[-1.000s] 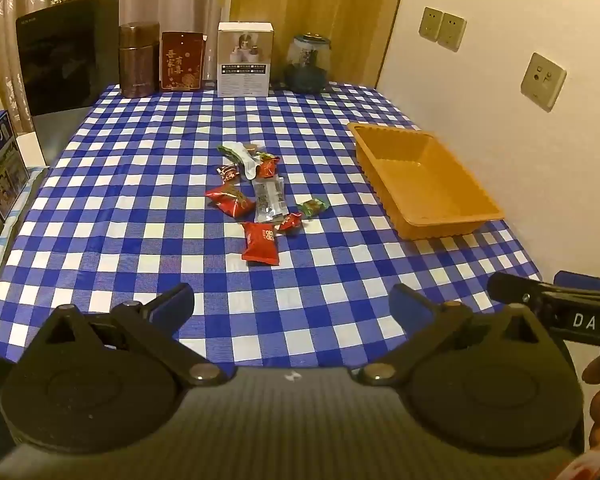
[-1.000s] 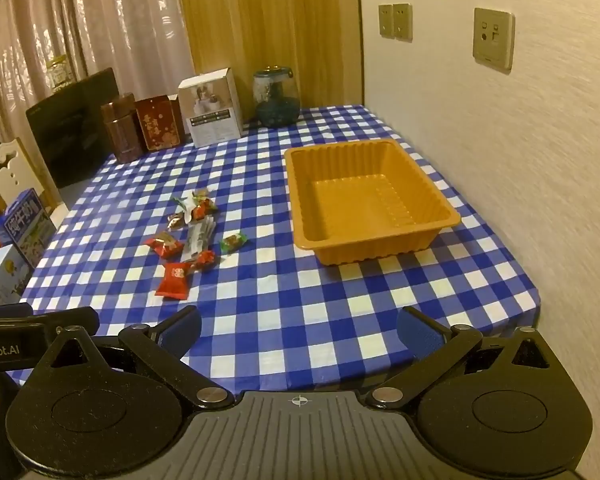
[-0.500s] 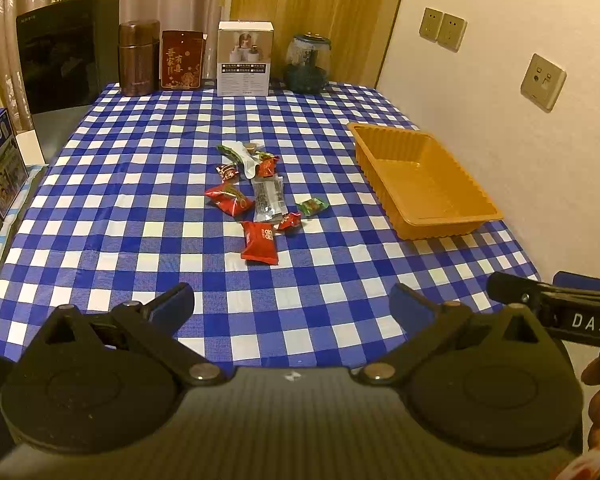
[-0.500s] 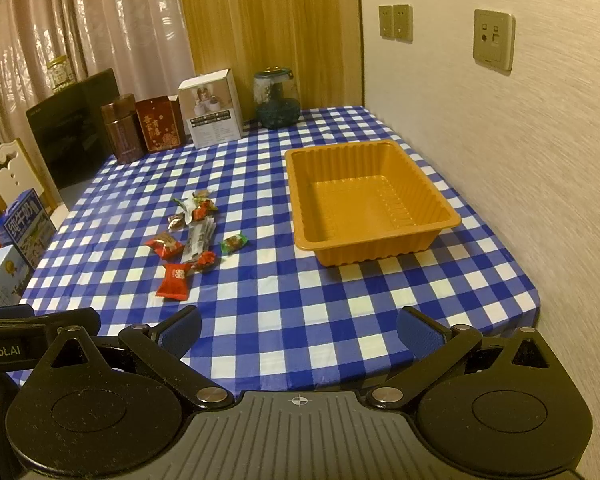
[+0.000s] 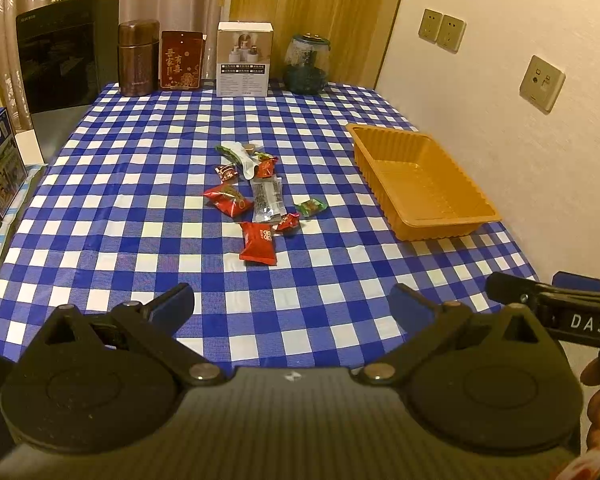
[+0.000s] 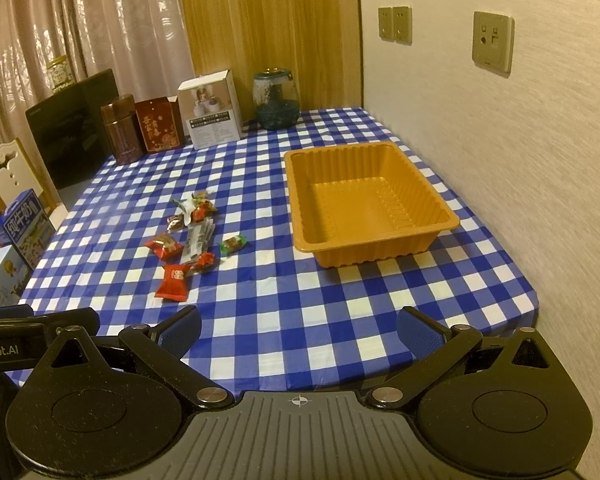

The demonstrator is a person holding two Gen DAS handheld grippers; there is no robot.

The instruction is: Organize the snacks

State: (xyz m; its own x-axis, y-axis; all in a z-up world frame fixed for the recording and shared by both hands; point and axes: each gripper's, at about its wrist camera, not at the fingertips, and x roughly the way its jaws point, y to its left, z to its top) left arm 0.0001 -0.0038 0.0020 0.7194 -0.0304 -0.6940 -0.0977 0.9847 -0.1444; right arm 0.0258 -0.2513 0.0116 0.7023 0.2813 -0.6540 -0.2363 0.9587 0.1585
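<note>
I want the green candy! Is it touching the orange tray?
Apart. In the right wrist view, the green candy lies alone on the checkered cloth, with bare squares plainly showing between it and the orange tray.

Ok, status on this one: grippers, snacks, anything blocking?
Left gripper open, right gripper open, both holding nothing. Snacks loose on tablecloth; orange tray holds none. Nothing between grippers and snacks.

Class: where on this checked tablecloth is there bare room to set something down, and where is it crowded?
Bare: the strip between the snack pile and orange tray, and the near edge before both grippers. Crowded: the pile itself and the back row around the white box.
</note>
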